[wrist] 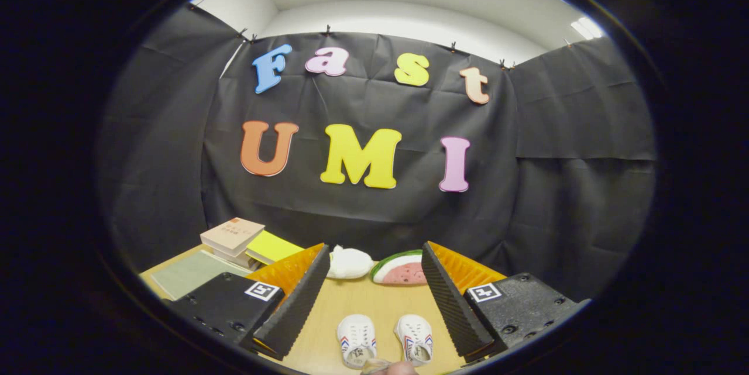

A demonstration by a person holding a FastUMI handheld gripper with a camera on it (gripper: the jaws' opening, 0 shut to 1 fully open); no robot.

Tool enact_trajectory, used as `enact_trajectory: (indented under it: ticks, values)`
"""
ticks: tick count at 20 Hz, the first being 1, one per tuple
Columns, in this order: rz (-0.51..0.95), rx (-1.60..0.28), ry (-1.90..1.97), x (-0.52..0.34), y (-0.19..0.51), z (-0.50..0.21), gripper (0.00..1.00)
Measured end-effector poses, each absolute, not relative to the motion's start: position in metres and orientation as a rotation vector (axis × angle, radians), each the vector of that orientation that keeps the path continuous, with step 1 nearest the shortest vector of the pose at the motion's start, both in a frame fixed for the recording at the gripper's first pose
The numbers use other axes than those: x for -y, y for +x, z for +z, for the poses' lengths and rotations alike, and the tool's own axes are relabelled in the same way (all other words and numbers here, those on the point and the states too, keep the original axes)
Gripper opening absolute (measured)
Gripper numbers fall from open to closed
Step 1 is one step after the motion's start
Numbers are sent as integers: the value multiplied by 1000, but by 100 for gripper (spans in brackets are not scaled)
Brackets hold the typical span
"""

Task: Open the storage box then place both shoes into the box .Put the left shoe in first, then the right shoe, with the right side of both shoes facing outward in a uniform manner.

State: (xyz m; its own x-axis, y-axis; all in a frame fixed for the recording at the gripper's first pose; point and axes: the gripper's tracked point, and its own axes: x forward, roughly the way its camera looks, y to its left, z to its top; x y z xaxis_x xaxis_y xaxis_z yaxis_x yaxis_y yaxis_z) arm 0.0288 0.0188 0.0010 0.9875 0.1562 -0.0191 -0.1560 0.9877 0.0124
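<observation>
Between the spread fingers of the gripper [370,328], two small white shoes are seen side by side on the wooden table [351,305], toes pointed away. With the pair taken as the clock centre, the left-hand shoe [356,340] lies at 9 o'clock and the right-hand shoe [415,337] at 3 o'clock, a narrow strip of bare table between them. The fingers are held wide apart and nothing is gripped; neither finger touches a shoe. At 6 o'clock, just behind the heels, a fingertip [401,368] and a small clear object, too little shown to identify, are glimpsed. At 12 o'clock, beyond the shoes and well apart from them, a watermelon-slice toy [404,269] and a white plush object [349,262] rest at the table's far edge against the black cloth wall [556,199]. At 10 o'clock, beyond the left finger, books [234,237] are stacked on a green mat [190,272]. Open tabletop is left between shoes and toys.
</observation>
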Motion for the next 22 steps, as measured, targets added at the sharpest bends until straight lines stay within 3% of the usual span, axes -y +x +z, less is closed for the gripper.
enact_trajectory:
  ticks: [7,22]
  values:
    - [256,-51,68,-26,47,-10,100]
    - [725,-202,83,-122,32,-94,100]
